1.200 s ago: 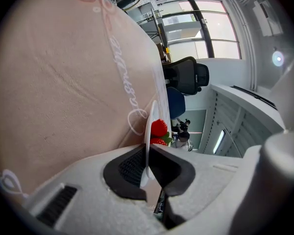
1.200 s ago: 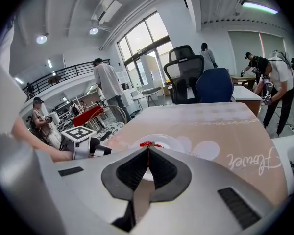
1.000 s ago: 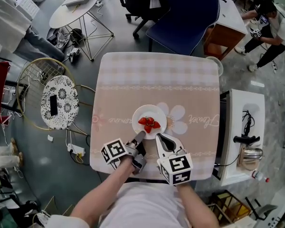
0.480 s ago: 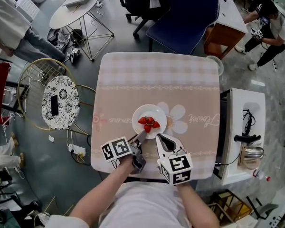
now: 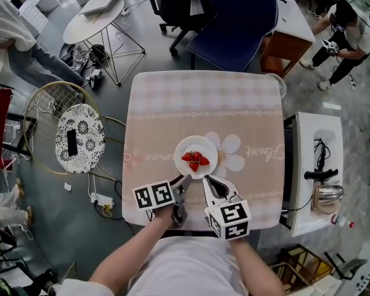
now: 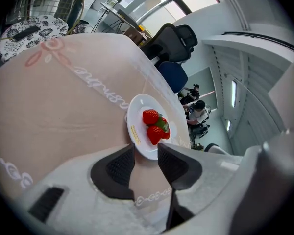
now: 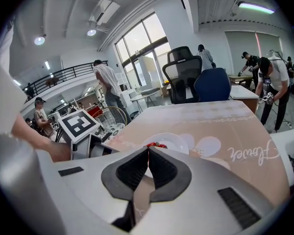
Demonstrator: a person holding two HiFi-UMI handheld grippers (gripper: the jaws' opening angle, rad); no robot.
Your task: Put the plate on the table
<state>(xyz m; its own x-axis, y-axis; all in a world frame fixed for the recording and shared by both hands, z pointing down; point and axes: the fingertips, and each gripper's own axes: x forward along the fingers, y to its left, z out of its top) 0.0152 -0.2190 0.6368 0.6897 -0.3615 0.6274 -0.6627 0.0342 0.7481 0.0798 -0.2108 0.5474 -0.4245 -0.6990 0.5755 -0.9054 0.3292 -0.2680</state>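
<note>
A: Step in hand?
B: Release, I'd say. The small round white ceramic plate [image 5: 206, 148] sits flat on the square table [image 5: 203, 97] with the pinkish flower-print cloth. It's around the middle, toward the person's edge. The task looks nearly done.
A: Tools?
B: The left gripper [image 5: 184, 181] has just been opening its jaws, and they now stand wide. The plate's near rim lies in the gap at the tips, with the pads clear on both sides, so it has no hold. The right gripper [image 5: 208, 179] has its jaws pressed together with nothing in them. Its tip is just beside the plate's near edge; I can't tell if it touches.
A: How to do it well?
B: My call: keep the left jaws wide and draw straight back along the gripper's own line, low over the cloth, with no twist. Then neither pad clips the rim and drags or tips the plate. Keep the right gripper off it.
A: Plate look?
B: Glossy and shallow with a thin raised rim. There's a small yellow mark [image 6: 135, 131] on the inner rim. Red strawberries [image 5: 195, 160] with green tops are heaped in the centre. It's probably light and would slide easily.
</note>
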